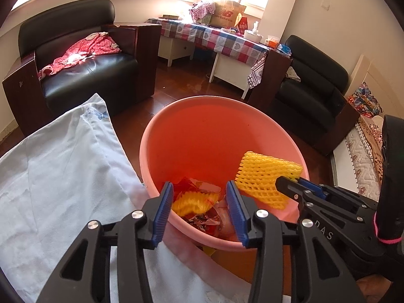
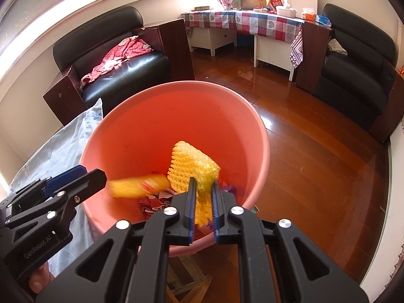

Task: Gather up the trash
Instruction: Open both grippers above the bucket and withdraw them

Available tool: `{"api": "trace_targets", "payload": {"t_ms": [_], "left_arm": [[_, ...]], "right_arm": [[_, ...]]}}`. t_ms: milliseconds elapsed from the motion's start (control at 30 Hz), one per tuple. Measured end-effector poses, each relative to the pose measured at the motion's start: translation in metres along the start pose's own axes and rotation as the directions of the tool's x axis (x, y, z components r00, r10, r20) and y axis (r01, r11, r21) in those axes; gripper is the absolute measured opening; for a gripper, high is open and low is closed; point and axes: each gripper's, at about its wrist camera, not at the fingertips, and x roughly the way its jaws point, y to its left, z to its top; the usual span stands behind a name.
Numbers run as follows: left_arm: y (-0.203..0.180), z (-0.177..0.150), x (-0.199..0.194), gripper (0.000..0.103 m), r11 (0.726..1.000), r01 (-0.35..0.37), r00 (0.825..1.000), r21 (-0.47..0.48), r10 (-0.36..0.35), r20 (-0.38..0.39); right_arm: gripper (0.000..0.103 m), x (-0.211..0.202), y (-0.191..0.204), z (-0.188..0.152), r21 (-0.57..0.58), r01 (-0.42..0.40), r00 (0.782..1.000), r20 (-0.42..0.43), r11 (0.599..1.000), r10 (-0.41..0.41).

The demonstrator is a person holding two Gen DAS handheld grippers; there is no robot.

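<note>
So my right gripper (image 2: 202,197) was pinching one yellow foam net (image 2: 194,166) over the near right side of the pink bin (image 2: 176,85), while my left gripper (image 1: 199,208) sat spread wide and empty at the near rim, with a second, blurred foam net (image 1: 194,202) mid-air right between its fingers, above the wrappers (image 1: 207,221) at the bottom. My worry was that the held net was so light and springy it could've snagged on the ribbed pads or bounced off the rim onto the wood floor (image 2: 315,151). Both grippers were also crowded close enough to bump each other or knock the bin against the white cloth (image 1: 63,164) on its left.
</note>
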Motion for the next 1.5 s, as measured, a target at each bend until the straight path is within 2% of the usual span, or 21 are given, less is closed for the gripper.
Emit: {"api": "trace_targets", "payload": {"t_ms": [367,900,1300,1500], "left_arm": [[0.006,-0.002,-0.014,0.052,0.999,0.005,1.000,-0.042,-0.004,0.013],[0.013,-0.012,-0.039,0.056,0.998,-0.026,0.999,-0.064,0.029,0.037],[0.005,-0.021,-0.072,0.059,0.998,-0.036,0.995,-0.057,0.041,0.088],[0.000,-0.028,-0.090,0.060,0.997,-0.066,0.990,-0.042,0.071,0.125]], "right_arm": [[0.036,-0.007,0.007,-0.001,-0.023,-0.028,1.000,0.012,0.999,0.029],[0.036,-0.031,0.021,-0.008,-0.067,-0.059,0.997,0.042,0.996,0.062],[0.036,-0.048,0.031,-0.018,-0.067,-0.086,0.993,0.071,0.994,0.091],[0.036,-0.059,0.039,-0.023,-0.096,-0.095,0.991,0.086,0.991,0.103]]}}
